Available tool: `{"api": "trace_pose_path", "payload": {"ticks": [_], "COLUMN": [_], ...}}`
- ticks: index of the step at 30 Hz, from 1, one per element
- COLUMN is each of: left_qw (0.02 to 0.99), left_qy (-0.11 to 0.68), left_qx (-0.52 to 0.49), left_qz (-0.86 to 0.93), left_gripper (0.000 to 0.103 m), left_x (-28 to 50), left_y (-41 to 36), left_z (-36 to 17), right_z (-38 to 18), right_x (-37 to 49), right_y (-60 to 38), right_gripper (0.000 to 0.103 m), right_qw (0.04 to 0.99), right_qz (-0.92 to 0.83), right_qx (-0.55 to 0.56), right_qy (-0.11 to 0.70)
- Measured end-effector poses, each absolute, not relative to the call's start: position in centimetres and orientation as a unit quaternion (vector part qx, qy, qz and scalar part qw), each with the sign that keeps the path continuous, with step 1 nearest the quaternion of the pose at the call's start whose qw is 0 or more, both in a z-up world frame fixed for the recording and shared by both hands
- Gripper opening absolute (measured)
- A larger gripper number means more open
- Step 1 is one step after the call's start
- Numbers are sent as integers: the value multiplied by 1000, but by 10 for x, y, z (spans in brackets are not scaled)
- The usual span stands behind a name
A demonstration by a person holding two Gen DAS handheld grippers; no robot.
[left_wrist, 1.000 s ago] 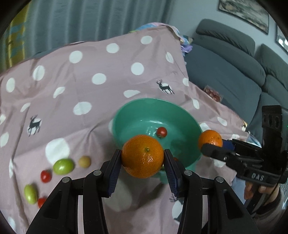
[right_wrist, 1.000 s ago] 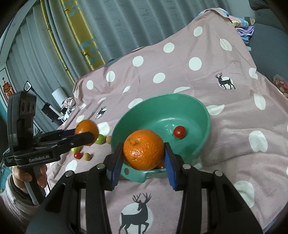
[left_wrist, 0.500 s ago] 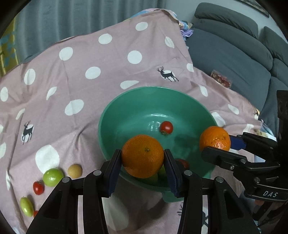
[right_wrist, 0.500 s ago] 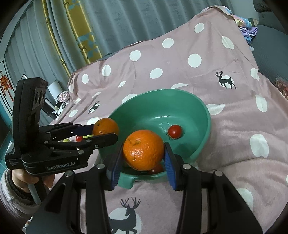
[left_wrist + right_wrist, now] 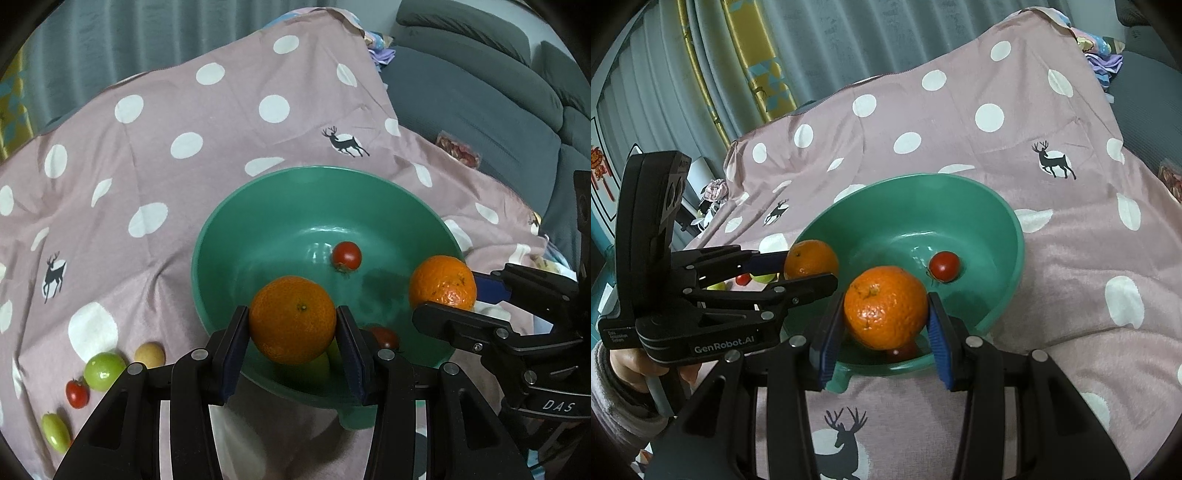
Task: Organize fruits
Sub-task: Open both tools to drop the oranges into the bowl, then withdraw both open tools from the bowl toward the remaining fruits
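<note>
A green bowl point(image 5: 280, 206) point(image 5: 1004, 221) stands on the pink spotted cloth. It holds a cherry tomato point(image 5: 346, 255) point(image 5: 945, 266), another tomato point(image 5: 385, 336) and a green fruit under my grippers. My left gripper point(image 5: 292, 328) is shut on an orange point(image 5: 292, 319) above the bowl's near left rim; it also shows in the right wrist view point(image 5: 809, 271) with its orange point(image 5: 811, 258). My right gripper point(image 5: 885, 320) is shut on a second orange point(image 5: 885, 307) over the bowl's near rim, seen too in the left wrist view point(image 5: 448, 291).
On the cloth left of the bowl lie a green fruit point(image 5: 104, 370), a tan fruit point(image 5: 149, 355), a cherry tomato point(image 5: 77, 394) and another green fruit point(image 5: 55, 432). A grey sofa point(image 5: 480, 92) stands at the right, curtains point(image 5: 812, 44) behind.
Both grippers have moved forward with their oranges, from short of the bowl to over its near rim. The bowl looms larger in both views.
</note>
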State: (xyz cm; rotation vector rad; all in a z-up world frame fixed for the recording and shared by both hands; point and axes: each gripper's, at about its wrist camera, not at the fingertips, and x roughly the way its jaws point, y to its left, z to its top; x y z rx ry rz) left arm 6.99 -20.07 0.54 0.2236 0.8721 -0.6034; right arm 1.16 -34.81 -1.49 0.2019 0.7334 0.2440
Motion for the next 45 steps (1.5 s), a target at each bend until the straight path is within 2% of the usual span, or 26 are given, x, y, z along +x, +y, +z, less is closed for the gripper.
{"api": "trace_pose_path", "payload": {"ticks": [12,14,18,22,27,38,45], "left_qw": [863,865,872,879,886,897,896], "left_qy": [404,402,393,387,384,401,427], "left_qx": [108,111,108,99,83,27,4], "left_qz": [-283,-279,-273,-260,-247,-186,-118], "left_gripper": [47,51,68,78,78,78,78], "left_x": [69,67,60,52,40,23,7], "left_y": [-201,-200,-194,-180,-157,-75,-7], "left_z": [9,11,17,24,28,21,-6], "right_z": [-13,-12,-7,0,6,17,12], "right_x": [9,7,3,-5,-14,-22,-24], "right_y": [-347,-348,-349,-349,-342,-310,-272], "right_gripper": [44,45,46,53,62,62,62], "right_qw": [925,925,926,929,930,926,911], "right_qz": [115,114,120,126,133,168,219], "right_qx": [99,101,110,118,114,91,55], "right_qy": [350,348,341,329,322,325,345]}}
